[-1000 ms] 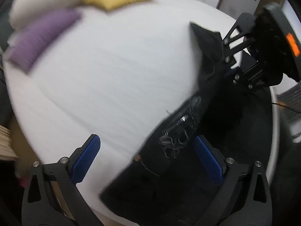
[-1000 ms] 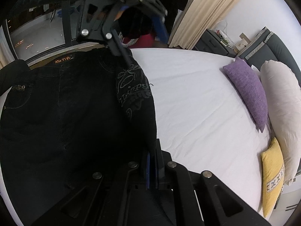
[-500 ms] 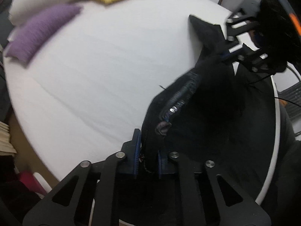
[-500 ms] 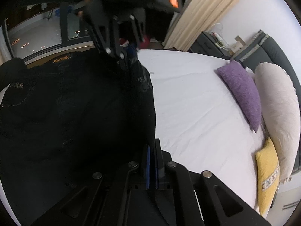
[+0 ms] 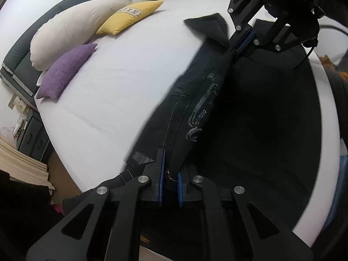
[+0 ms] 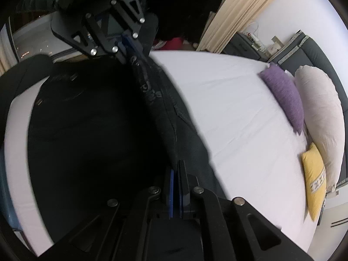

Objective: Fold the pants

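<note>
Black pants [image 5: 250,113] with silver stitched decoration lie on a white bed [image 5: 121,69]. One edge of them is lifted into a taut ridge [image 6: 161,113] strung between the two grippers. My left gripper [image 5: 170,174] is shut on the near end of that ridge, its blue pads [image 5: 161,174] pinching the cloth. My right gripper [image 6: 177,174] is shut on the other end of the pants. Each gripper shows in the other's view: the right gripper [image 5: 245,41] at the upper right, the left gripper [image 6: 128,43] at the upper left.
A purple cushion [image 5: 65,74], a long white pillow [image 5: 74,28] and a yellow cushion [image 5: 130,16] lie along the dark headboard [image 5: 19,65]. Beige curtains [image 6: 235,15] hang beyond the bed. A nightstand [image 5: 32,137] stands beside it.
My left gripper went from wide open to shut on the pants edge. Both grippers then lifted the edge and carried it sideways over the pants, pulling the cloth taut.
</note>
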